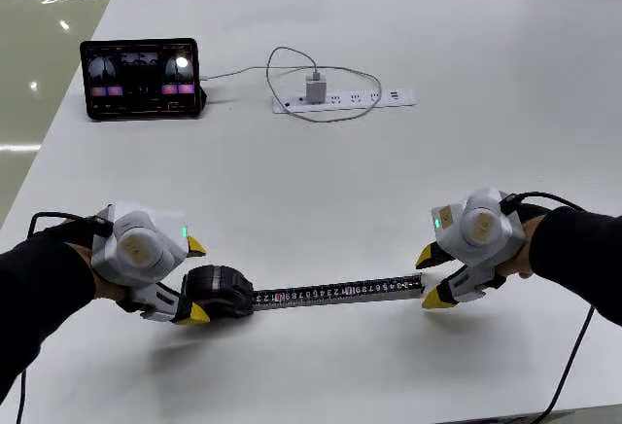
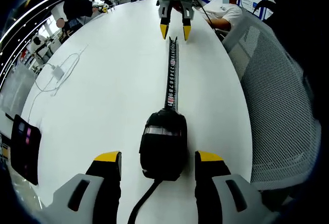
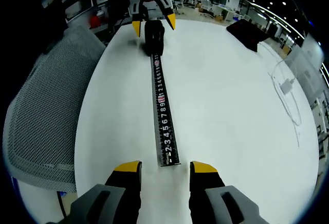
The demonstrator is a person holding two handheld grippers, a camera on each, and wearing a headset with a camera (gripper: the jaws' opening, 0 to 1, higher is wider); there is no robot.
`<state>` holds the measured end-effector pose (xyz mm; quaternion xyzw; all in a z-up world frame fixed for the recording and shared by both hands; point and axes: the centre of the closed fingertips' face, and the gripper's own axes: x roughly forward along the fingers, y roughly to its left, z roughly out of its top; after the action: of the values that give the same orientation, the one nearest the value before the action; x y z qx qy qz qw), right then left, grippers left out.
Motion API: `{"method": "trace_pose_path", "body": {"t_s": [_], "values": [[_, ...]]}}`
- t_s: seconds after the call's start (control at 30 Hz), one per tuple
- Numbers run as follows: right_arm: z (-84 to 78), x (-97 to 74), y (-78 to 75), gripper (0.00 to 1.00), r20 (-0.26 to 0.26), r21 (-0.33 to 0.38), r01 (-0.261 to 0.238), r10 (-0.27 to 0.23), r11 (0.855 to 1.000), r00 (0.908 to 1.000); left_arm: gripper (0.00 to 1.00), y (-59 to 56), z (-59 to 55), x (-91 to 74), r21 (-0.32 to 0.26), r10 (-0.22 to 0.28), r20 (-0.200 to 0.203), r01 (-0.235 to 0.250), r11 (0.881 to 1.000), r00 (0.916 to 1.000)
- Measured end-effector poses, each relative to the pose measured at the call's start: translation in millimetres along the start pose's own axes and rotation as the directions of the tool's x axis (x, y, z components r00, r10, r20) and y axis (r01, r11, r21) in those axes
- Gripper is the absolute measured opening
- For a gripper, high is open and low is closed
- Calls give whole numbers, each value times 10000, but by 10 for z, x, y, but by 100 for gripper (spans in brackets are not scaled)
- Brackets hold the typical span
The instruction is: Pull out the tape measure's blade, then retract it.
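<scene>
A black tape measure (image 1: 220,293) lies on the white table (image 1: 321,191), with its blade (image 1: 338,292) drawn out flat toward the right. My left gripper (image 1: 196,280) is open and straddles the case; a thin gap shows on each side of the case (image 2: 163,143) between the yellow-tipped fingers (image 2: 108,158). My right gripper (image 1: 431,278) is open at the blade's free end. That end (image 3: 168,157) rests on the table just ahead of my right gripper (image 3: 165,167), touching neither finger. The other gripper shows at the far end of the blade in each gripper view.
A tablet (image 1: 142,78) stands at the back left. A white power strip (image 1: 342,99) with a charger and looped cable lies at the back centre. A grey mesh chair (image 2: 277,95) stands along the table's near edge. People sit far off.
</scene>
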<state>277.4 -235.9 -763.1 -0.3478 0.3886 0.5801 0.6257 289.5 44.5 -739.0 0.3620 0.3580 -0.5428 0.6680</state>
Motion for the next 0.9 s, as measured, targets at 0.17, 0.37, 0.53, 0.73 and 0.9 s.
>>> {"method": "trace_pose_path", "body": {"t_s": [0.17,0.37,0.53,0.73,0.9], "values": [[-34,-42,24,40,118,179,99,-101,9998,9999,62,-55,-60,-14,-143,-121,-144,119,9998,9998],[-51,-67,33,44,377,862,286,-320,9959,9988,76,-29,-60,-56,-1092,168,73,-159,9939,9998],[27,-125,-30,51,1429,2534,314,-695,9668,9873,78,16,-26,-79,-2252,630,657,-468,9732,9958],[-28,-225,-95,57,1696,3155,851,-1445,9451,9749,95,77,-7,-172,-3990,1743,1512,-1013,9113,9730],[-102,-277,-21,65,1777,3452,1272,-1979,9298,9640,99,86,-107,-269,-5029,2442,1739,-1272,8550,9540]]}}
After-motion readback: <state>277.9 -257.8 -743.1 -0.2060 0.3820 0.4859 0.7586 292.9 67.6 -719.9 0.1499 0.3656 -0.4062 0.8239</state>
